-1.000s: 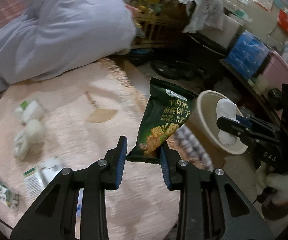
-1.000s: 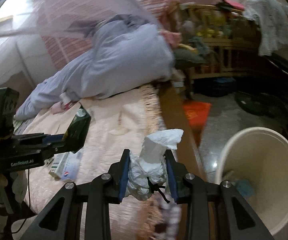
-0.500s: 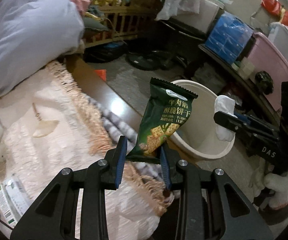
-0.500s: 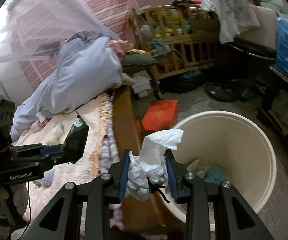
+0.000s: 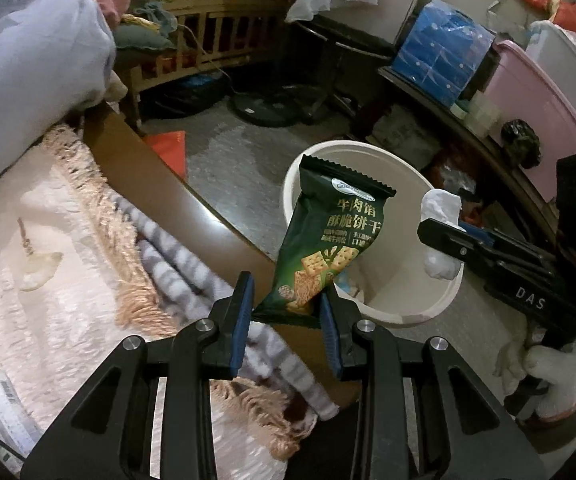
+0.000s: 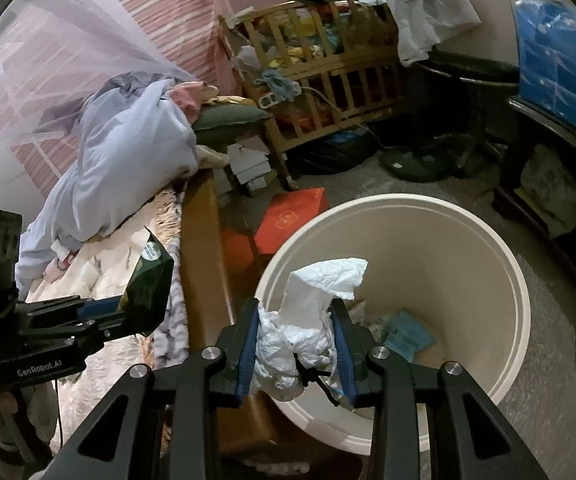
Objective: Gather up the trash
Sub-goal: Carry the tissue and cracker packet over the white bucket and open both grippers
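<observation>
Both grippers have swung off the bed (image 5: 28, 216) toward the floor, and the cream bin (image 6: 515, 292) now fills the right wrist view where a second ago only its edge showed. Right gripper (image 6: 295, 344) is clamped on a crumpled white tissue wad (image 6: 307, 320), hanging over the bin's near rim; left gripper (image 5: 286, 314) pinches the bottom seam of a green cracker packet (image 5: 329, 248), upright beside the rim and possibly short of the opening. One bin, two grippers, two pieces of trash held. Inside lie a blue scrap (image 6: 405, 334) and some paper, too jumbled to count. Both items look light and soft: the tissue squashes, the foil packet is slick, best held by its crimped seam.
</observation>
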